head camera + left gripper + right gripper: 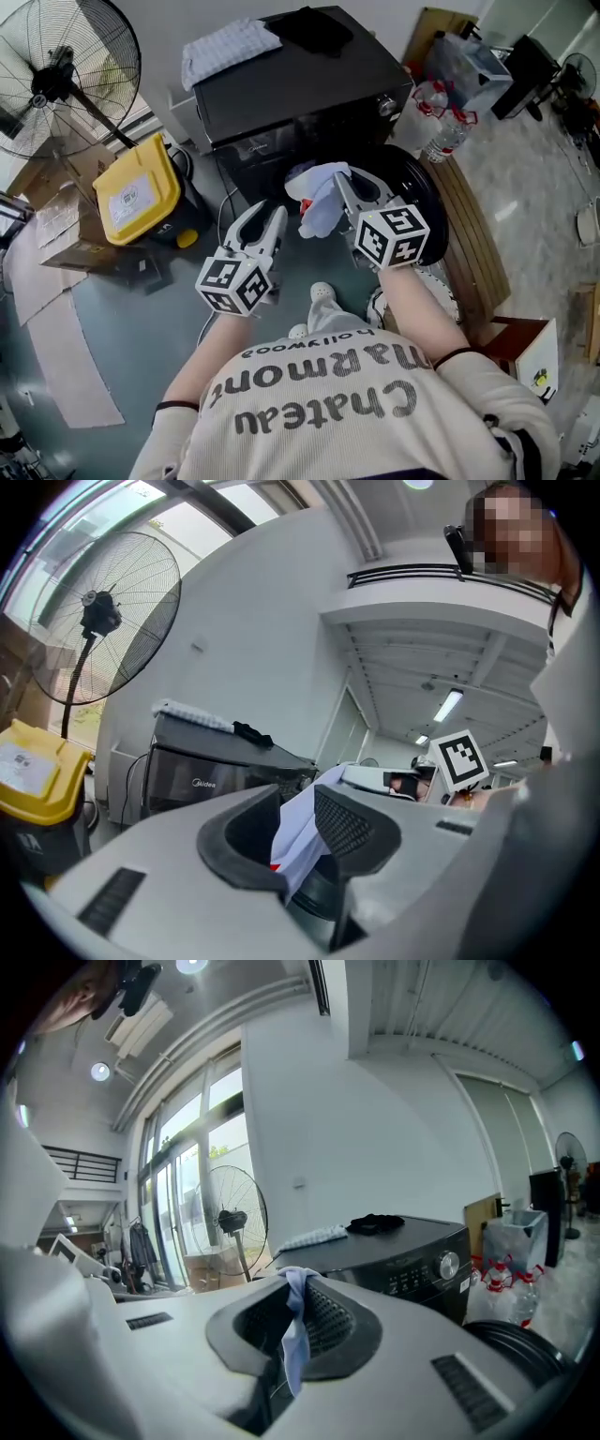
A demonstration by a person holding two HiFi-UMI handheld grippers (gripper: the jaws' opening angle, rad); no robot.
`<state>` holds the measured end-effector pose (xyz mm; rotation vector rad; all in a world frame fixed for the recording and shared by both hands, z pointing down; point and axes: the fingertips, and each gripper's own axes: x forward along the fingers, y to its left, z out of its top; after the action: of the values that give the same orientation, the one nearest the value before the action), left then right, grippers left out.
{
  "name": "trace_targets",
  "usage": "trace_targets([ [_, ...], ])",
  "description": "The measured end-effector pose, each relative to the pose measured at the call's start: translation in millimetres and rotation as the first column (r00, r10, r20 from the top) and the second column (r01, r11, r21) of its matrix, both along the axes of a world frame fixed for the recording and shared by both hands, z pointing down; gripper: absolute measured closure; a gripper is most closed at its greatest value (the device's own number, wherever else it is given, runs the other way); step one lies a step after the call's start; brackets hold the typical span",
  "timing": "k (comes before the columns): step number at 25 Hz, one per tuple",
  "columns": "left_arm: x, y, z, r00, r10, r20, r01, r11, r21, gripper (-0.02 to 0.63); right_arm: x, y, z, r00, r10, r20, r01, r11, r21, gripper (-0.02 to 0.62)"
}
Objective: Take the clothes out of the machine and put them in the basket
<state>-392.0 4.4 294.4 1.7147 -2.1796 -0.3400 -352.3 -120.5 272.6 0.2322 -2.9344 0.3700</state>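
Note:
A black front-loading washing machine (291,89) stands ahead of me with its round door (427,202) swung open to the right. My right gripper (345,185) is shut on a pale blue-white garment (321,202), which hangs in front of the drum opening. In the right gripper view the garment (293,1344) is pinched between the pads and dangles down. My left gripper (265,217) is just left of the garment, jaws apart. In the left gripper view the garment (300,832) shows in the gap between the jaws (292,803), and the pads do not visibly press on it. No basket is in view.
A white checked towel (225,47) and a black cloth (314,28) lie on the machine's top. A yellow bin (141,187) and a standing fan (61,80) are at the left. Water bottles (441,122) and a wooden bench (473,234) are at the right.

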Motion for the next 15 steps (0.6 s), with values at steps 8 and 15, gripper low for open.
trace_targets([
  [8,27.8,12.2,-23.0,0.997,0.063,0.052,-0.065,0.997,0.032,0.5,25.4,29.0,-44.1,0.998,0.034,0.06,-0.035,0.999,0.014,0.558],
  [15,52.9,20.9,-40.6,0.988,0.113,0.102,-0.118,0.992,0.049,0.5,54.4,45.2,-78.2,0.992,0.054,0.112,-0.06,0.997,0.047,0.558],
])
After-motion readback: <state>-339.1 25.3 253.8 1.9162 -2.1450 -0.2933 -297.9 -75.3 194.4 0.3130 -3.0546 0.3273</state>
